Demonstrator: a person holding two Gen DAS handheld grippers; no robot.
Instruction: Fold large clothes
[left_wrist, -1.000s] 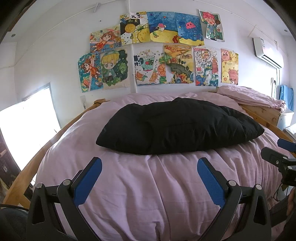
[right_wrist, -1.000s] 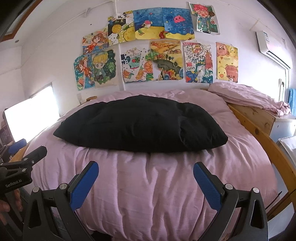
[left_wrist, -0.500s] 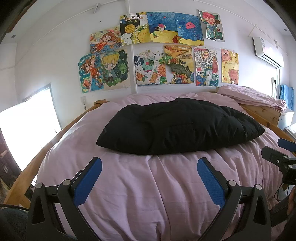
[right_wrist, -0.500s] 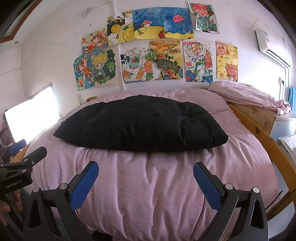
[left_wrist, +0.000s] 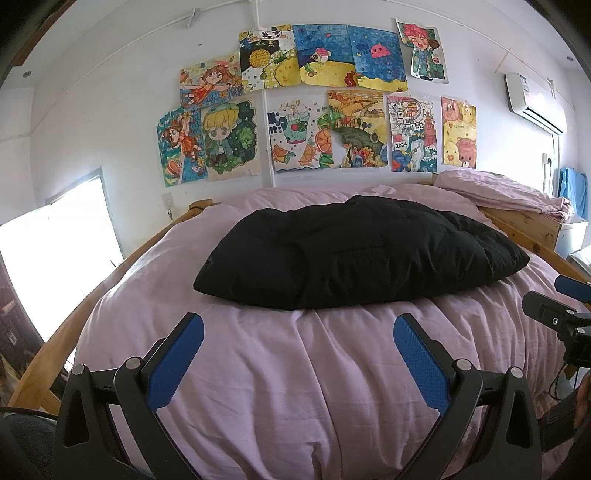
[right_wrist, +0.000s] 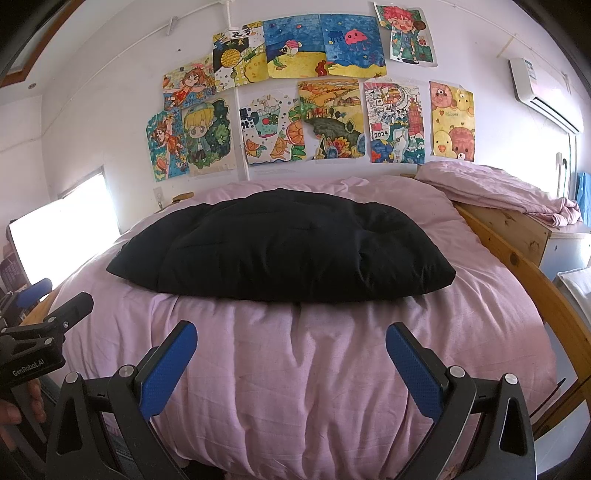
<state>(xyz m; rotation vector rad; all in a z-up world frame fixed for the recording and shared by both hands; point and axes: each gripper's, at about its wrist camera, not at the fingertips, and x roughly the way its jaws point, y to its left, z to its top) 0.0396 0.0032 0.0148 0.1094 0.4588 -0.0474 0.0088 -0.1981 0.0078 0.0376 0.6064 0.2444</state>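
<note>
From my left camera I get the right gripper (left_wrist: 569, 314) poking in at the far right edge, plus a blue cloth (left_wrist: 573, 192) hanging by the wall beyond it; my right camera instead shows the left gripper (right_wrist: 40, 325) at its left edge, with a bit of the hand (right_wrist: 18, 410) holding it, and more of the wooden bed frame (right_wrist: 517, 254) off to the right of my fingers. Both views share the drawings (left_wrist: 317, 107) on the wall and the bright window (right_wrist: 62, 218) to the left. The black padded garment (left_wrist: 354, 254) lies puffed up on the pink duvet (left_wrist: 314, 376), straight ahead of both pairs of fingers and well beyond their tips. A bundle of pink bedding (right_wrist: 498, 192) sits past the garment to the right. Both of my grippers have their blue pads (right_wrist: 166, 373) spread wide, holding nothing and touching nothing, hovering over the near edge of the duvet.
</note>
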